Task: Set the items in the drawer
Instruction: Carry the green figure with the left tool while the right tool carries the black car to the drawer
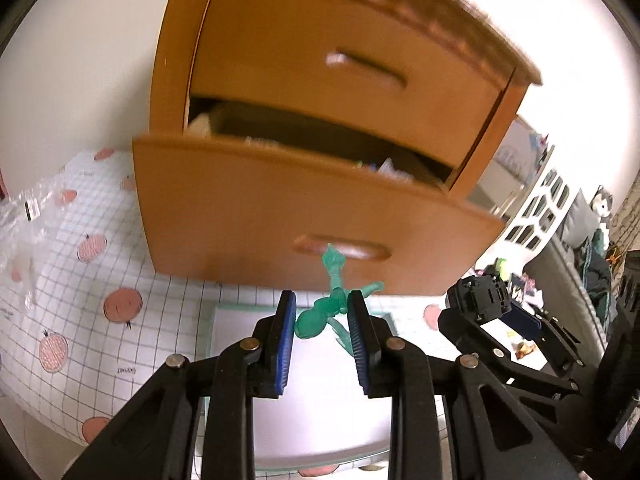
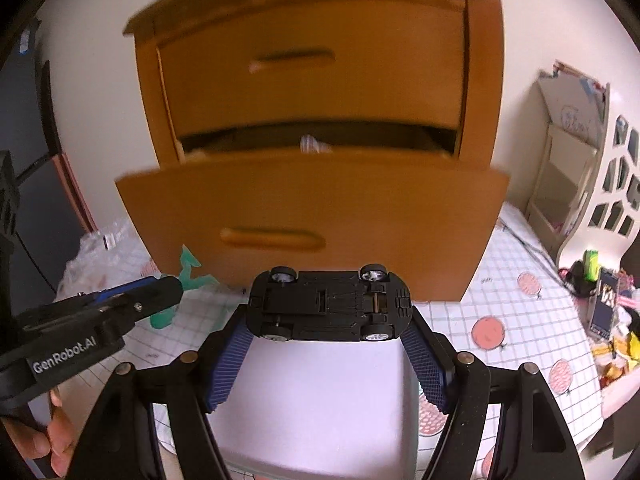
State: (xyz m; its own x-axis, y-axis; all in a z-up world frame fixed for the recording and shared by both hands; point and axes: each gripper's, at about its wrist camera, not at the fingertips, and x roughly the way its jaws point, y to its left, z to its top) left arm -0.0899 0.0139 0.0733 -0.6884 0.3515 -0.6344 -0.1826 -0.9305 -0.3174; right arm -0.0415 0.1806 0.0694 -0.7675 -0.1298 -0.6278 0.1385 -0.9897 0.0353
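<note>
Both grippers angled downward before open lower drawer [image 1: 280, 216]: left gripper [image 1: 322, 312] clamps green figurine [image 1: 326, 308]; right gripper [image 2: 328, 336] clamps upturned black toy car [image 2: 328, 306].

Translucent green figure [image 1: 334, 304] sits clamped betw. left gripper [image 1: 322, 312] pads, limbs sticking fwd past tips. Black toy car [image 2: 328, 306] held underside-up, crosswise betw. right gripper [image 2: 329, 320] tips. Lower drawer [image 2: 312, 204] part-open just ahead of both.

Black plastic tongs [image 1: 322, 312] are seen, fitted with blue ribbed pads [image 2: 230, 364], silver rivets [image 2: 188, 357], and white "GenRobot.AI" lettering [image 2: 64, 356].
</note>
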